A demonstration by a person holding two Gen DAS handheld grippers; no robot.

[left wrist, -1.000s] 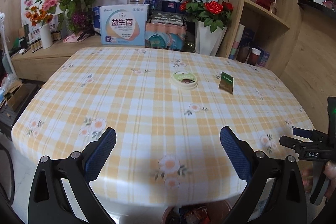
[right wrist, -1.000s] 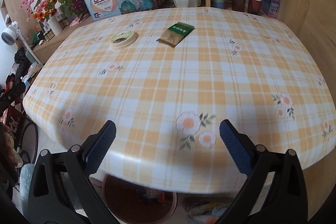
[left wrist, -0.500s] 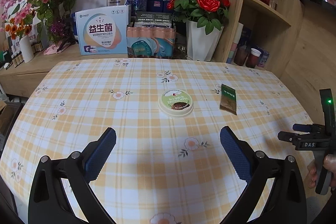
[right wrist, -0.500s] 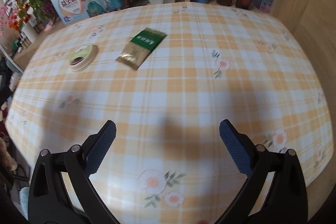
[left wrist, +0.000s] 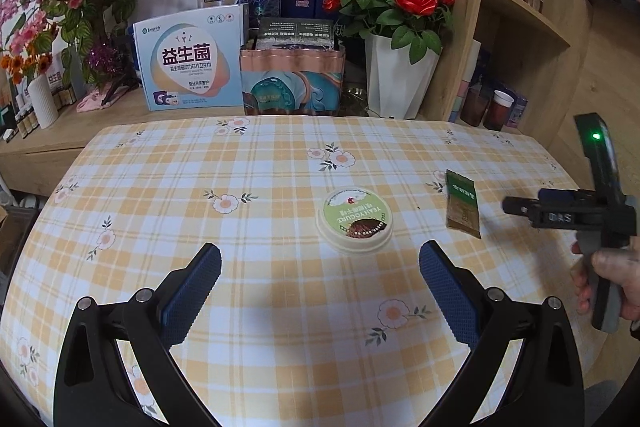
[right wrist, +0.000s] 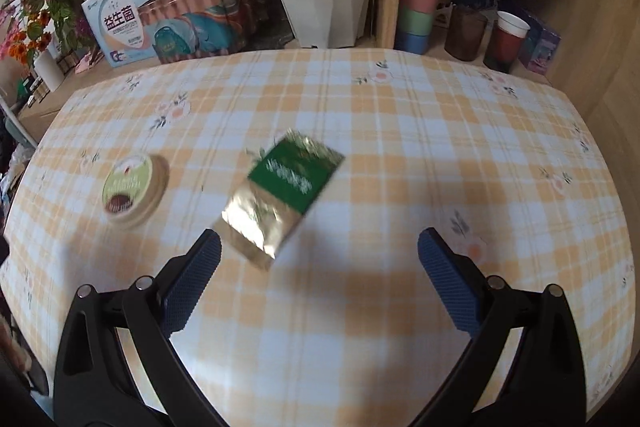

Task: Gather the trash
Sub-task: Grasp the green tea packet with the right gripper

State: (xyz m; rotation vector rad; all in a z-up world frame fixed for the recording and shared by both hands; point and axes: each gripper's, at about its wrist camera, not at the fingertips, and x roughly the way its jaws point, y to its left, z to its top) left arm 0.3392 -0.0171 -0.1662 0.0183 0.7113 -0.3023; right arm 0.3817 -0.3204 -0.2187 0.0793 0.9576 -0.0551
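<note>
Sachet [right wrist: 282,202] lies flat on the checked tablecloth [right wrist: 400,155], just ahead of the right gripper [right wrist: 319,267] and a little to the left of its middle line. Its near gold corner is close to the left finger pad [right wrist: 192,279], not between the two pads. The long axis runs slantwise, from the near-left gold end up to the far-right green end. To take it, the right gripper would, I think, need to shift left and turn so that the jaws cross the short side. Both jaws of this gripper stand wide apart and hold nothing.

The left gripper [left wrist: 320,283] is also wide open and empty. From it the sachet [left wrist: 462,203] is far to the right, so the right hand [left wrist: 612,279] is the nearer one.

The sachet looks thin and crinkled, shiny gold foil below and dark green with pale print above; the right wrist view is blurred, so the print cannot be read.

Farther left lies a round yogurt lid [right wrist: 134,189], green on top, well apart from the sachet.
</note>
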